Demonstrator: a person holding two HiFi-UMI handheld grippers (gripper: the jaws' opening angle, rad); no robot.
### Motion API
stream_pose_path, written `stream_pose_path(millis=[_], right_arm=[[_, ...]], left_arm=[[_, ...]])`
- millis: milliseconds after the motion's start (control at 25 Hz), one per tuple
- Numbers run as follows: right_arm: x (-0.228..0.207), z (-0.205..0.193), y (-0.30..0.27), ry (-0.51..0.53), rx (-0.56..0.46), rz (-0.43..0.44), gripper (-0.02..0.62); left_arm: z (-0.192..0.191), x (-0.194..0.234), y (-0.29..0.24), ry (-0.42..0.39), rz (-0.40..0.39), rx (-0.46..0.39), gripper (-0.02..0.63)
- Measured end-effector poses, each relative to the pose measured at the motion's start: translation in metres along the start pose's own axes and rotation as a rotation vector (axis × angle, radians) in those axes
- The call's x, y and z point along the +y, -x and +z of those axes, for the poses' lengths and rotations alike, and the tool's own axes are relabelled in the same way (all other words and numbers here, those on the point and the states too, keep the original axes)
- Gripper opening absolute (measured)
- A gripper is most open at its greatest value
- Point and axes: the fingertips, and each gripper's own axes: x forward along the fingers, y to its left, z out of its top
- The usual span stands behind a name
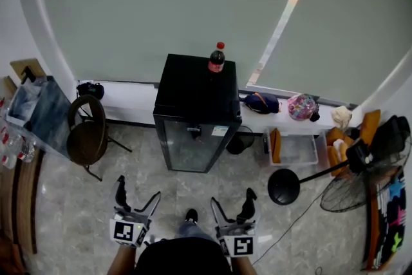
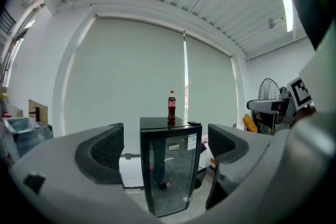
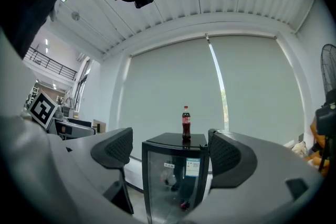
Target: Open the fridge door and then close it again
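A small black fridge (image 1: 196, 118) with a glass door (image 1: 191, 146) stands against the wall ahead; its door is closed. On top of it stands a cola bottle (image 1: 216, 58) with a red cap. My left gripper (image 1: 136, 199) and right gripper (image 1: 230, 203) are held low at the bottom of the head view, well short of the fridge, both open and empty. The fridge (image 2: 167, 169) shows between the open jaws in the left gripper view. In the right gripper view the fridge (image 3: 176, 176) and the bottle (image 3: 186, 123) again sit between open jaws.
A round brown chair (image 1: 85, 133) stands left of the fridge. To its right are a clear bin (image 1: 293, 147), a floor fan (image 1: 351, 187) with a black round base (image 1: 283, 187), and bags on the sill (image 1: 302, 106). Grey tiled floor lies between me and the fridge.
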Motion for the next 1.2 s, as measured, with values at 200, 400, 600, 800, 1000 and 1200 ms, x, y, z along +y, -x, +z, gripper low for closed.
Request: stream_pose_path(millis=[200, 400, 600, 800, 1000, 1200], right_arm=[[-0.022, -0.001, -0.021, -0.012, 0.006, 0.041, 0.442], [-0.041, -0.004, -0.034, -0.012, 0.013, 0.068, 0.442], [-0.054, -0.006, -0.04, -0.015, 0.027, 0.063, 0.442], [-0.056, -0.01, -0.047, -0.009, 0.039, 0.038, 0.442], [-0.049, -0.014, -0.055, 0.0, 0.053, 0.009, 0.442], [-0.034, -0.016, -0.062, 0.009, 0.074, -0.01, 0.442]], left_arm=[[0.0, -0.006, -0.032, -0.019, 0.03, 0.026, 0.488], [-0.002, -0.008, -0.057, -0.027, 0.053, 0.067, 0.486], [-0.031, -0.003, -0.076, -0.013, 0.023, 0.068, 0.486], [-0.051, 0.015, -0.1, -0.016, 0.007, 0.088, 0.486], [-0.077, 0.03, -0.129, -0.028, -0.033, 0.097, 0.485], [-0.106, 0.05, -0.154, -0.03, -0.076, 0.172, 0.479]])
